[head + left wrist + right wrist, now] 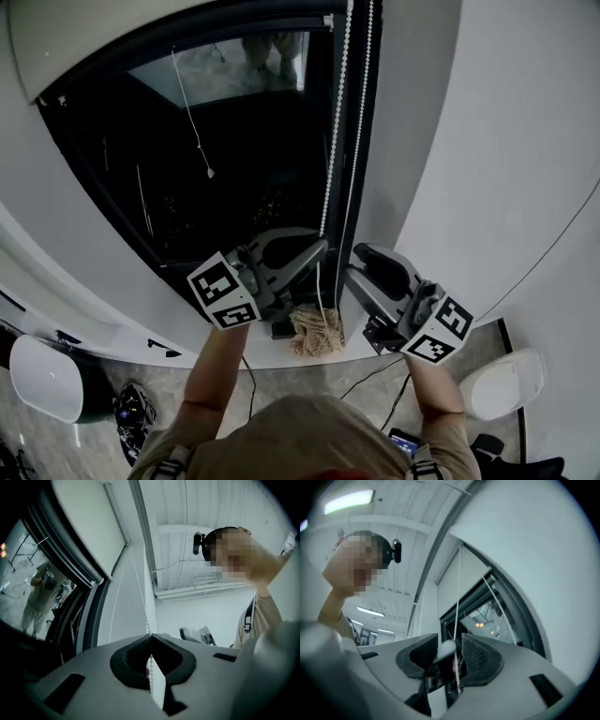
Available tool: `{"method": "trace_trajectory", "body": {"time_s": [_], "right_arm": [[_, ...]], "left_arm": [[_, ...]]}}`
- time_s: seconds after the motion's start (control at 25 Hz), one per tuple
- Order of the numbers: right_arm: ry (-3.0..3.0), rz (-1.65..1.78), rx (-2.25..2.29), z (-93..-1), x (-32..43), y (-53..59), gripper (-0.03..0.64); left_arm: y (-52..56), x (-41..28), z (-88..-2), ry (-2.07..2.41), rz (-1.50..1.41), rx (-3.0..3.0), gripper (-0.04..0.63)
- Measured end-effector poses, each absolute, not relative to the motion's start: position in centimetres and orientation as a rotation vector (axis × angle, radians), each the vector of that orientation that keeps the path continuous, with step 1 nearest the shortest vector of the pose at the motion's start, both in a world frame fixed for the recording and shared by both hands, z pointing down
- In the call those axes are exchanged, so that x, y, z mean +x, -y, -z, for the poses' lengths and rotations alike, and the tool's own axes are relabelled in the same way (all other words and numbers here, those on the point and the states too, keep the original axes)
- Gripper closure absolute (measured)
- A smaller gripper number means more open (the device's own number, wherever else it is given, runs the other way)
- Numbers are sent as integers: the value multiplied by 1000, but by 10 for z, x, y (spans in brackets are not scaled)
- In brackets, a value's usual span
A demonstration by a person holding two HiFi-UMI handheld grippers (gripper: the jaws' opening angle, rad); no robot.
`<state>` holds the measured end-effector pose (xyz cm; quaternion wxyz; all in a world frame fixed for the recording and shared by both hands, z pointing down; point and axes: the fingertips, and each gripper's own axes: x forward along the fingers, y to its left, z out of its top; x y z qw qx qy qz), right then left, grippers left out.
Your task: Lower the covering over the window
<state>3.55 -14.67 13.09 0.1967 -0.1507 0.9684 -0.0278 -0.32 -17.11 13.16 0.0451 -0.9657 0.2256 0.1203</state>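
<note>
Your left gripper [150, 637] is clamped shut on the bead chain [140, 597]. Your right gripper [450, 641], just beside it, has its jaws apart, with a chain strand passing between them unpinched. Above both, the blind [84, 527] covers only the top of the dark window [234, 159].

wall [487, 141]: white | window [234, 159]: dark | floor [89, 445]: grey | ceiling light [349, 501]: on

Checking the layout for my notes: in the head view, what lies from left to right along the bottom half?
White rounded object → left gripper → right gripper → second white rounded object. Bead chain and tan bundle omitted: they overlap the grippers.
</note>
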Motion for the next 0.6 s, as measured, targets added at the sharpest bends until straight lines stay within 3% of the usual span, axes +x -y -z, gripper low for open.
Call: {"method": "trace_trajectory", "body": {"time_s": [0.16, 0.24, 0.28, 0.32, 0.36, 0.4, 0.48, 0.6], "right_arm": [[-2790, -196, -526, -98, 10, 172, 476], [-2823, -111, -467, -100, -3, 174, 593], [-2810, -77, -467, -101, -1, 173, 598], [-2794, -65, -492, -103, 3, 173, 600], [-2790, -52, -517, -109, 9, 174, 600], [-2804, -22, -522, -118, 11, 175, 600], [-2856, 39, -490, -141, 6, 172, 600], [-2885, 35, -445, -156, -6, 165, 600]], "left_arm": [[159, 12, -161, -613, -341, -3011, 575], [152, 14, -165, -597, -350, -2997, 575], [149, 10, -162, -577, -381, -2984, 575], [148, 2, -153, -549, -449, -2977, 552], [148, -8, -139, -525, -546, -2972, 424], [150, -18, -121, -521, -639, -2959, 388], [162, -22, -88, -576, -672, -2900, 388], [183, 12, -73, -635, -462, -2888, 388]]}}
